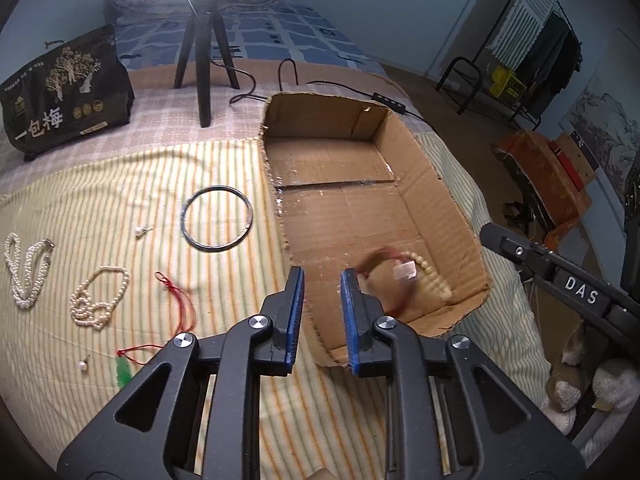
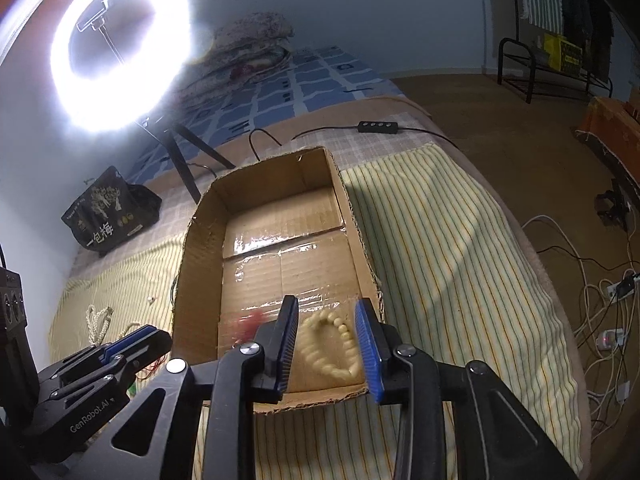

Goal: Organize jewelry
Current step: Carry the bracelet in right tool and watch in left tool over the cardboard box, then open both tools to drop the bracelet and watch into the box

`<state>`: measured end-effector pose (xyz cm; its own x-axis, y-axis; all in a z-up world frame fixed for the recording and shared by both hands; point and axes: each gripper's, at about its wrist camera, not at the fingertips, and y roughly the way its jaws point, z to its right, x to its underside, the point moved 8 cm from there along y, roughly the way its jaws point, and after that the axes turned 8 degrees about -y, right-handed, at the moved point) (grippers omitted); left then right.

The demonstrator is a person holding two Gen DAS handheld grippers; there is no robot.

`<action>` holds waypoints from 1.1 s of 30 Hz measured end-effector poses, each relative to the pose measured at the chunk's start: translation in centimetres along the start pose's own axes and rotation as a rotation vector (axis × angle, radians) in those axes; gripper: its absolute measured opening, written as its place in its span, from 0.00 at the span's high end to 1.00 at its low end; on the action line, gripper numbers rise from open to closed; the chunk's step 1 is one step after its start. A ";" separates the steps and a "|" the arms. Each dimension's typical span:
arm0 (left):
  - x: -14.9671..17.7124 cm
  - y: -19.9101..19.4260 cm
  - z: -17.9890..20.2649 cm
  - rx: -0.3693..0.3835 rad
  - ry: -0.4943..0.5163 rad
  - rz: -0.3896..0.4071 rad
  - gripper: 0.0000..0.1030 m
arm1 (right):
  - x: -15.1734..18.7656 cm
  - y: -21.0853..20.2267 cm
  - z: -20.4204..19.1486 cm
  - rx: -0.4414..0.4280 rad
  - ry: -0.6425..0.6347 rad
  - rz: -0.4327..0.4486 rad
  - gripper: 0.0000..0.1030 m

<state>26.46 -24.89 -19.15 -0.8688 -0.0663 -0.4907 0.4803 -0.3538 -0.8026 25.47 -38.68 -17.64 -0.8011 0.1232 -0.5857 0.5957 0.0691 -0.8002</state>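
Note:
An open cardboard box (image 1: 420, 168) lies on the striped bed cover. A cream bead bracelet (image 1: 434, 282) with a red tassel and a white tag is blurred in the box's near right corner; it also shows in the right wrist view (image 2: 328, 348). My right gripper (image 2: 326, 344) is open and empty just above the bracelet. My left gripper (image 1: 320, 304) is open and empty at the box's near left wall. Left of the box lie a dark bangle (image 1: 217, 217), two pearl strands (image 1: 100, 298) (image 1: 26, 270), a red cord with a green pendant (image 1: 176, 312) and two loose pearls (image 1: 140, 232).
A black snack bag (image 1: 64, 92) and a ring light tripod (image 1: 204, 52) stand on the bed behind the jewelry. A cable with a switch (image 2: 378, 127) runs behind the box. The bed edge drops off at the right to a floor with cables (image 2: 608, 292).

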 end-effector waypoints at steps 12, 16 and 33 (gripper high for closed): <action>-0.6 -3.1 -3.5 -0.048 -0.007 0.043 0.83 | 0.1 -0.7 -0.7 -0.006 -0.005 0.017 0.69; -1.0 -4.5 -5.4 -0.065 -0.017 0.061 0.83 | 0.2 -1.1 -1.6 -0.013 -0.013 0.025 0.66; -2.0 -9.9 -16.7 -0.181 -0.121 0.112 0.68 | 0.2 -1.7 -10.3 -0.076 -0.178 0.053 0.45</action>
<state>25.45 -5.69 -15.91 -0.8118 -0.2108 -0.5445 0.5786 -0.1658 -0.7986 24.89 -28.55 -15.09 -0.7619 -0.0481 -0.6459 0.6348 0.1429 -0.7594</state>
